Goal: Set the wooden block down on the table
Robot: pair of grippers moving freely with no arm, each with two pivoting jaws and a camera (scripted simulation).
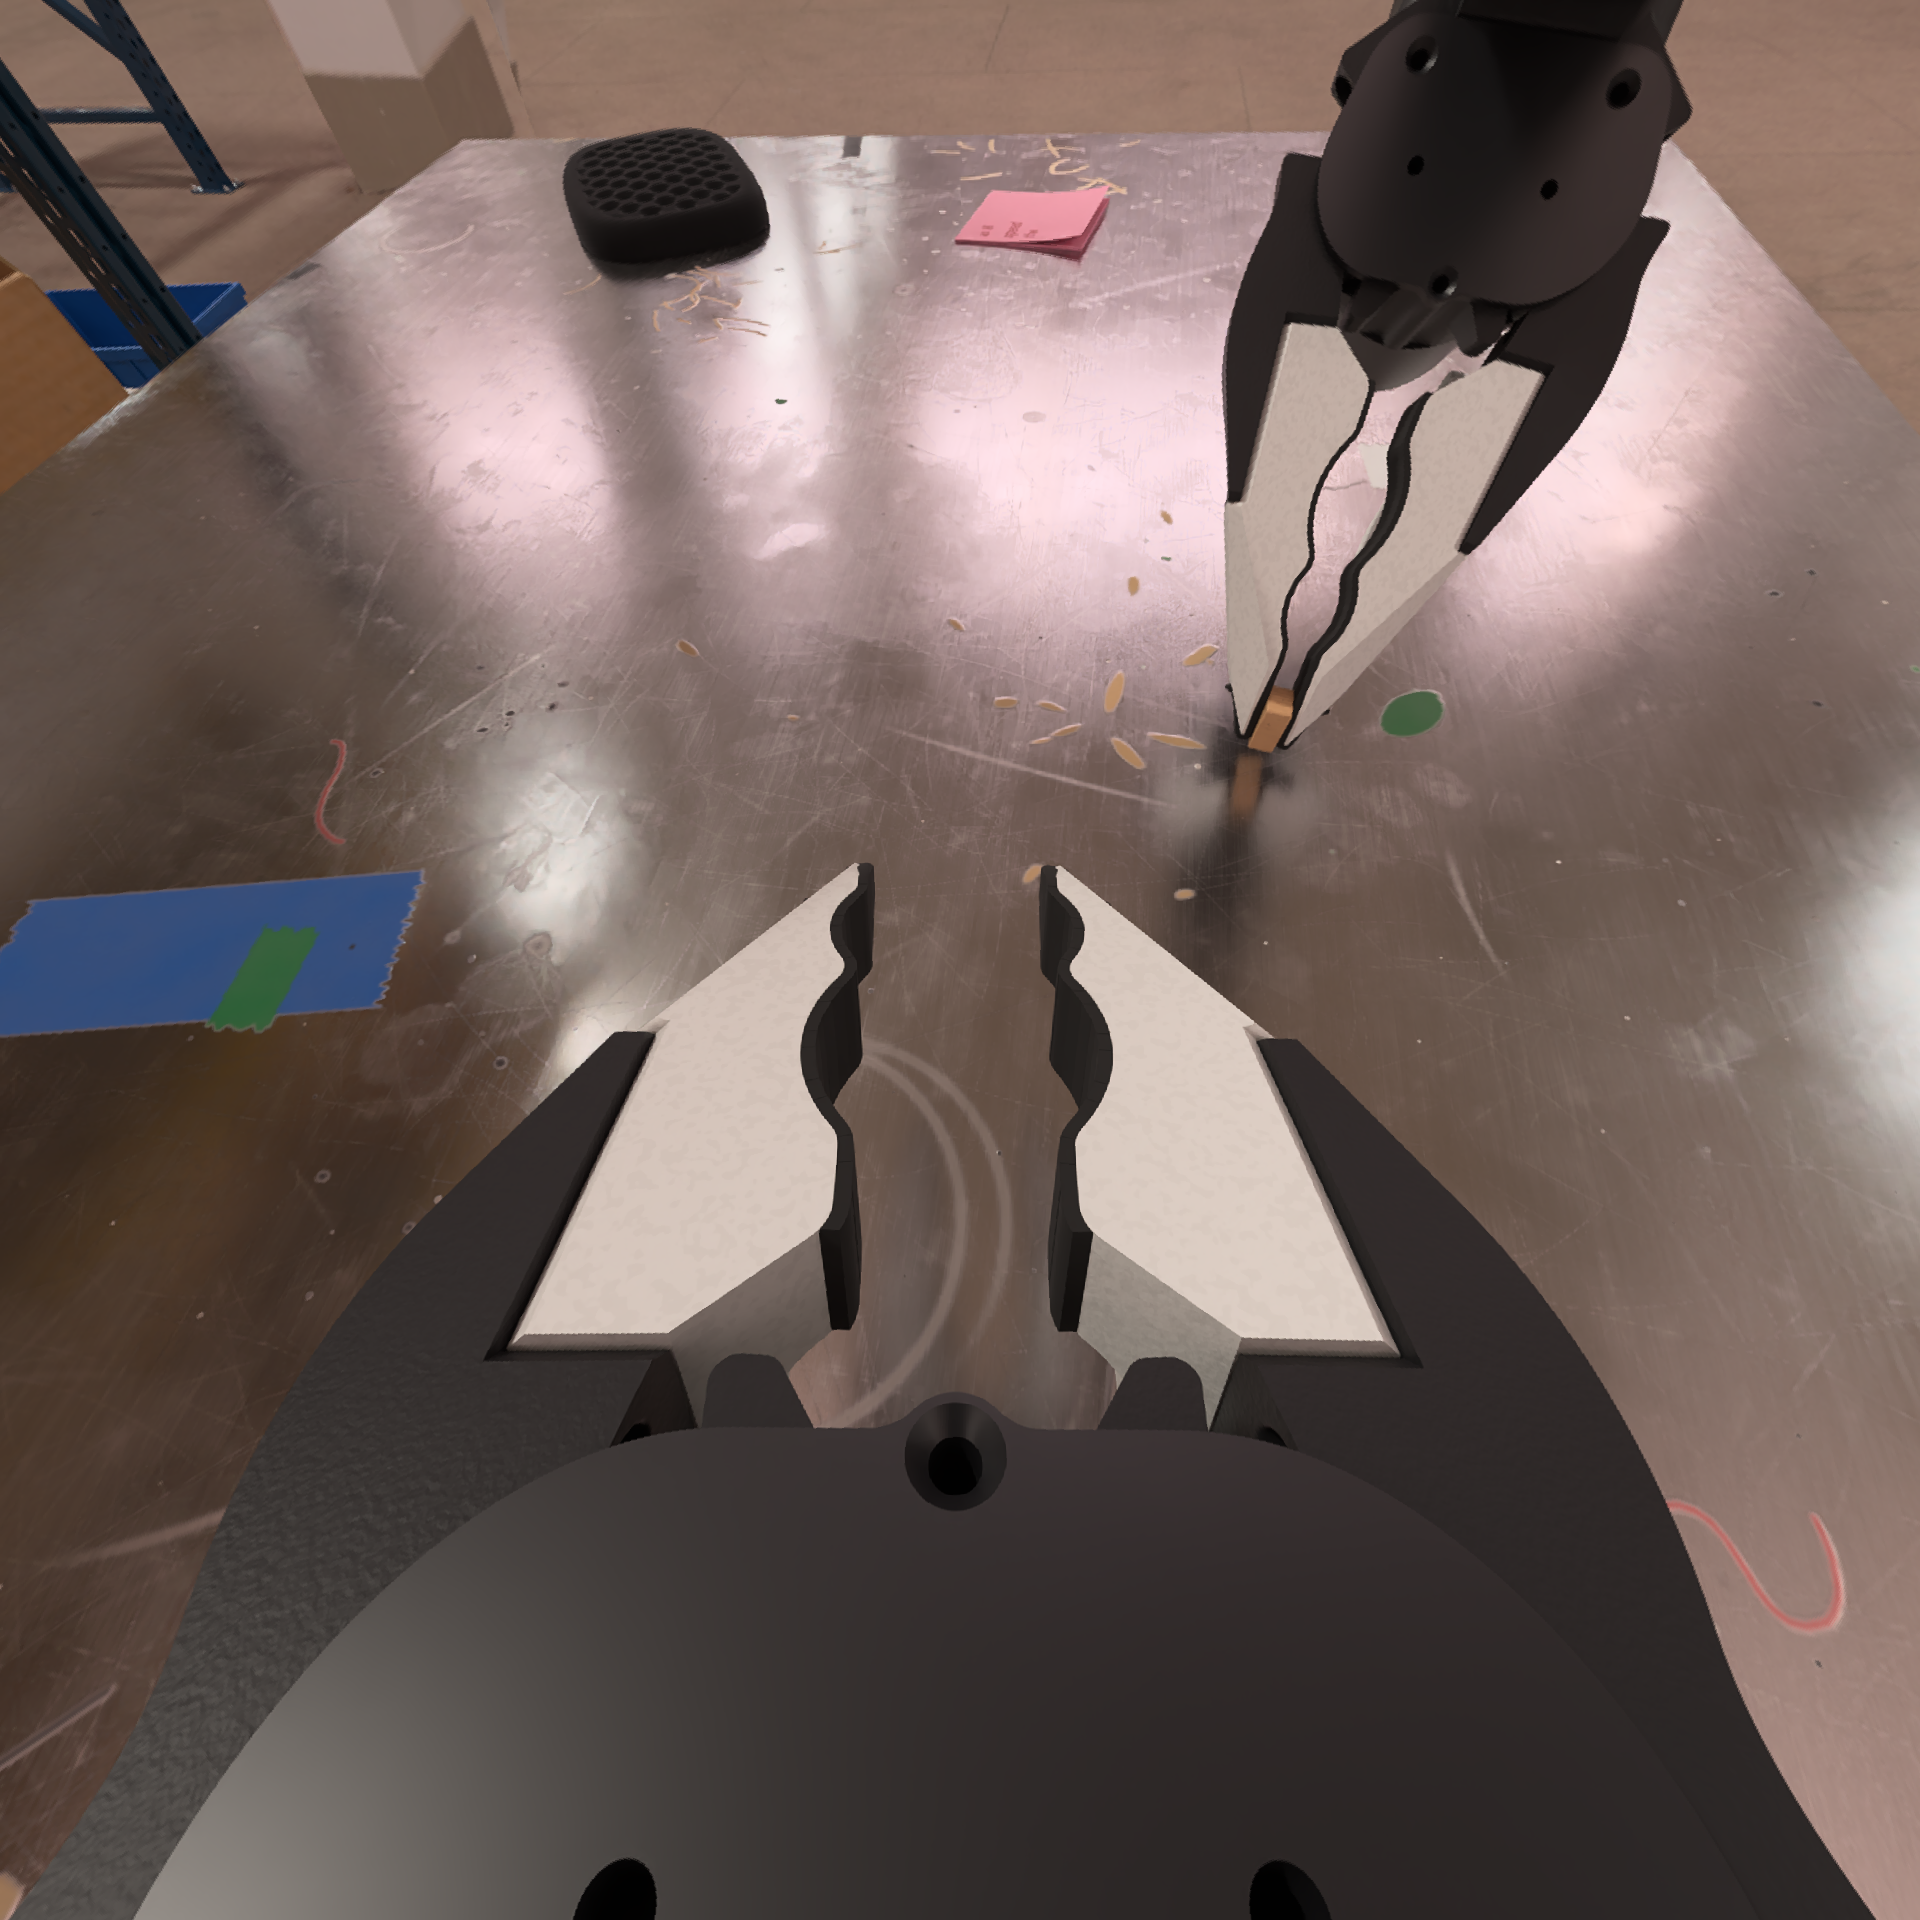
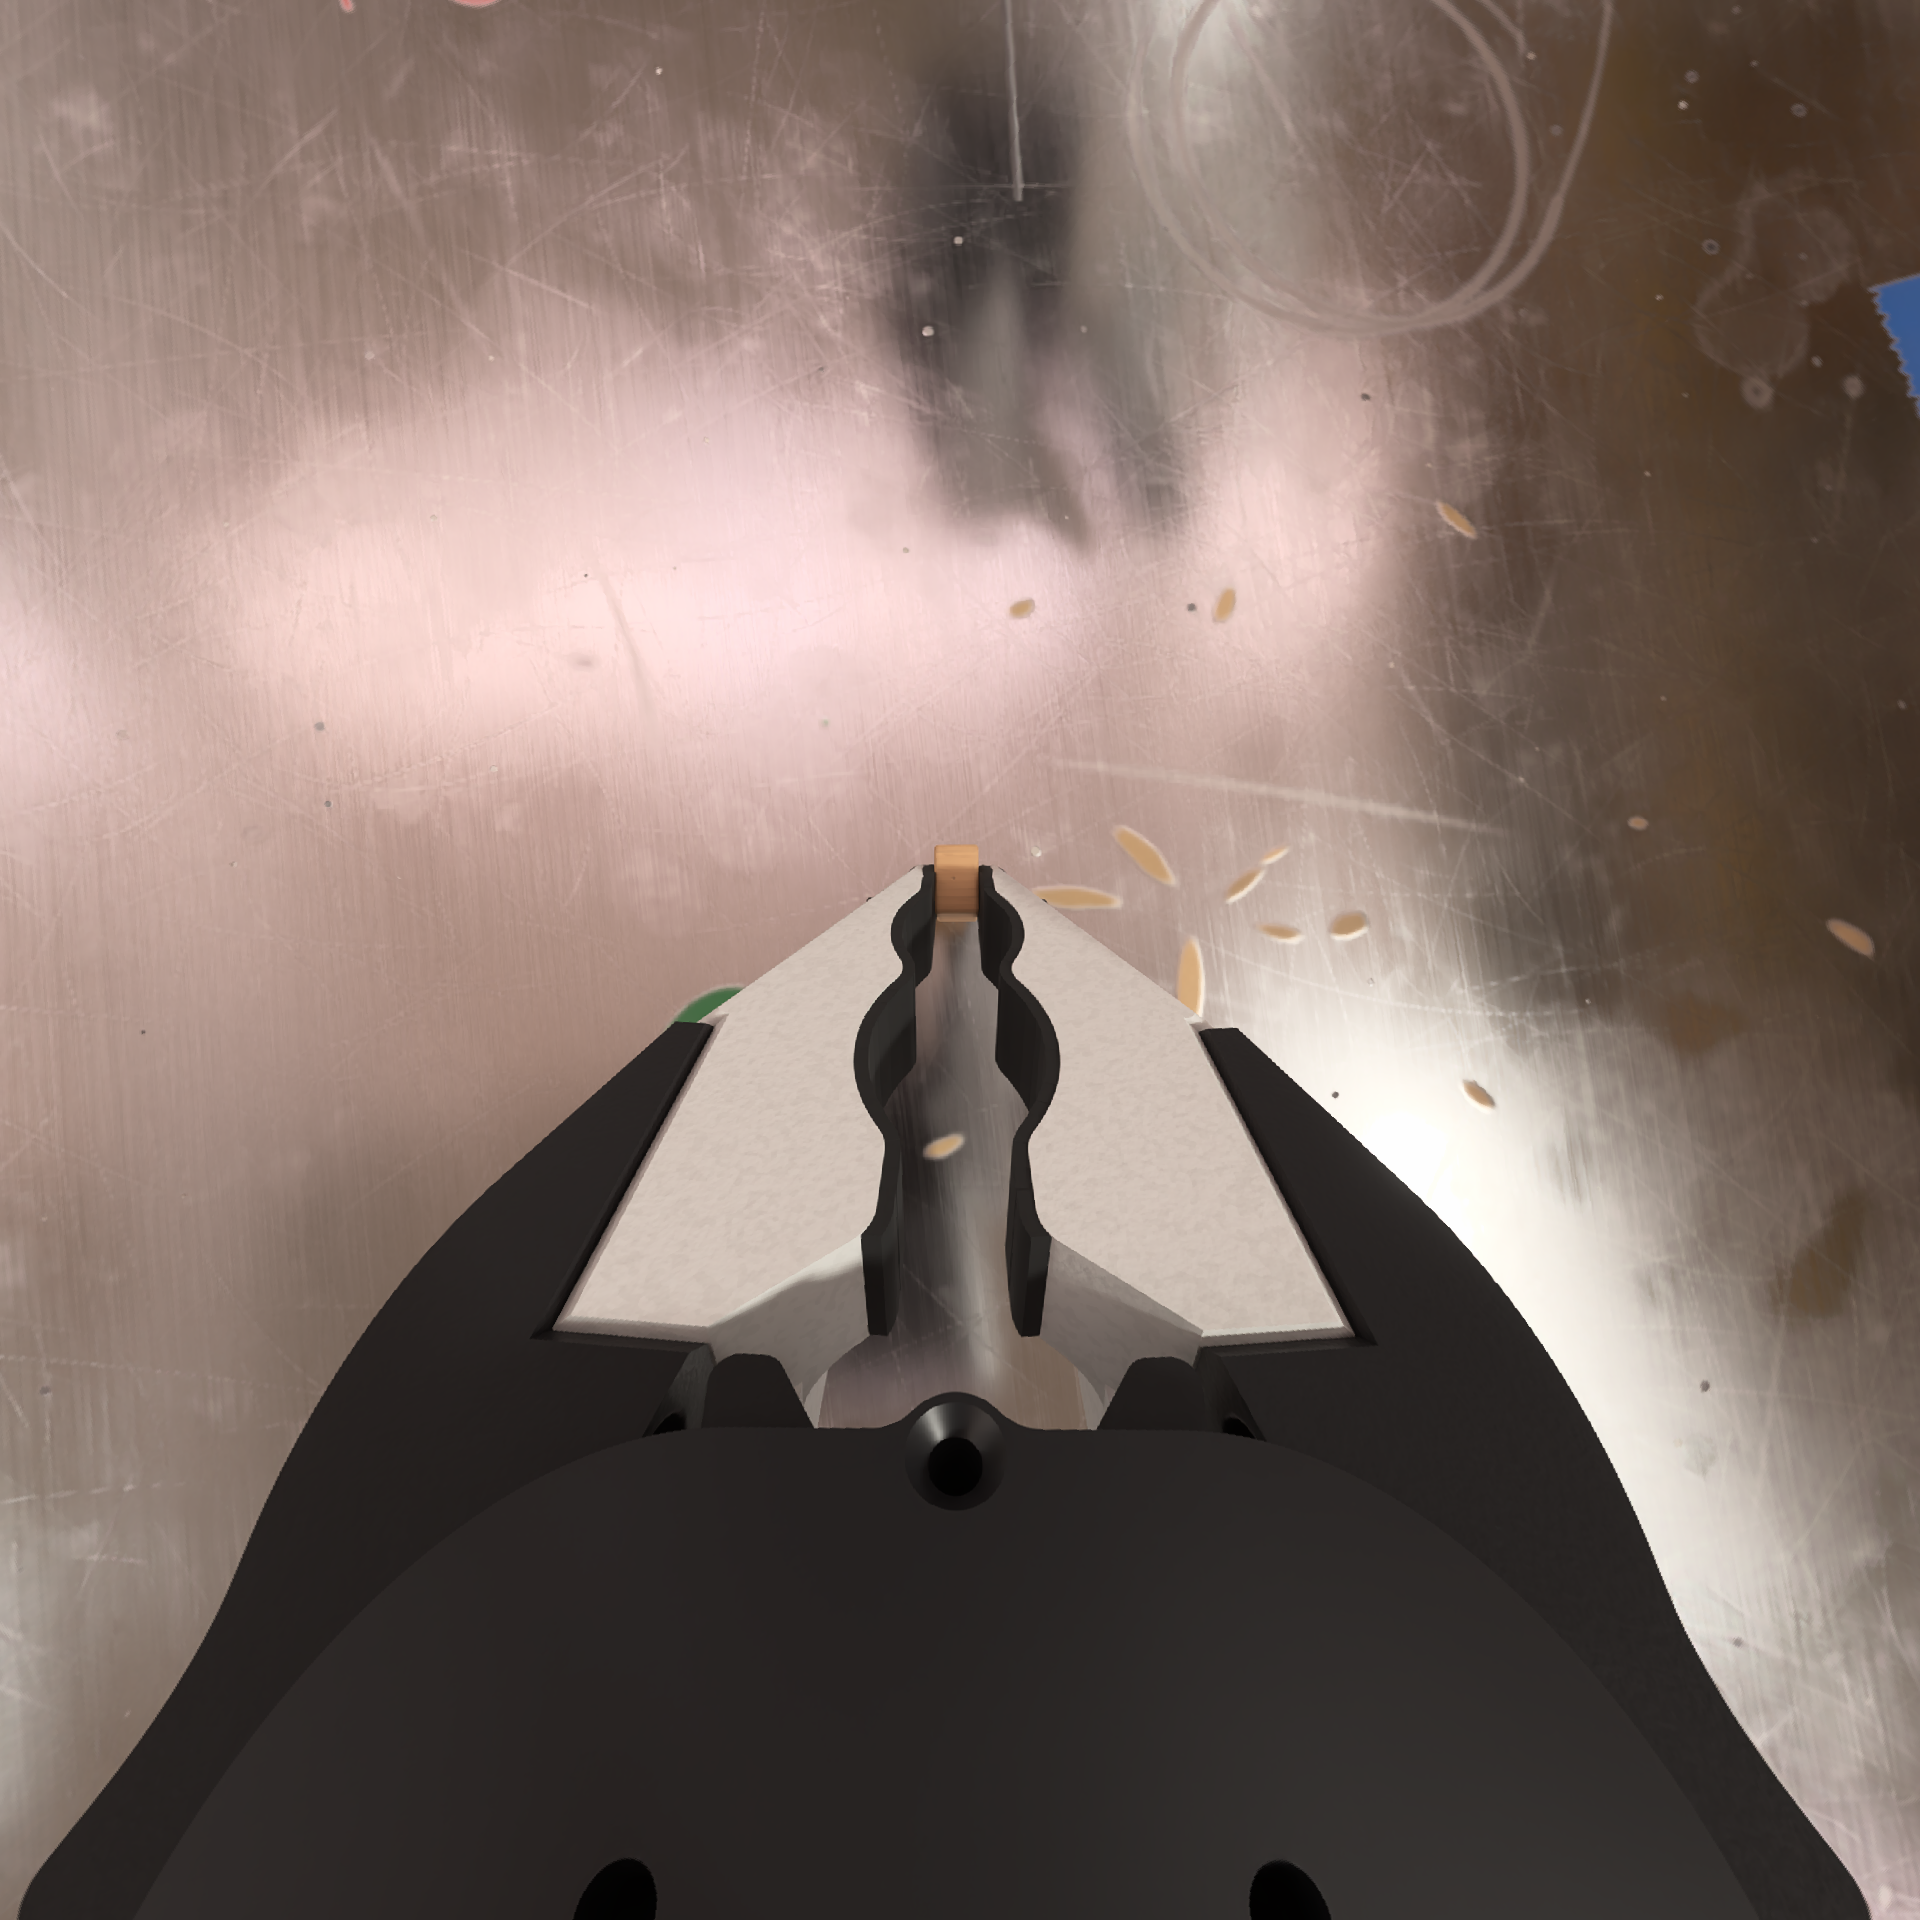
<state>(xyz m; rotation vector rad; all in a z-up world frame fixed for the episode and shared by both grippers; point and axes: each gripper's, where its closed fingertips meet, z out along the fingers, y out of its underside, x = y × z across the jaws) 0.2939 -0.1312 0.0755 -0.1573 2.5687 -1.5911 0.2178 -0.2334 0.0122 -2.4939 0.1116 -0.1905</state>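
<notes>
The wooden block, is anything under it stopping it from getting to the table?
Nothing visible. The right gripper holds the wooden block just above bare metal table; only small flat tan flakes lie beside that spot.

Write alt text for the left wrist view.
The right gripper points down at a scratched metal table, pinching a small wooden block just above or at the surface. The left gripper hovers open and empty in the foreground.

Wooden block mostly buried between the fingers, just its tip peeking out; blue tape clipped at left edge
</notes>
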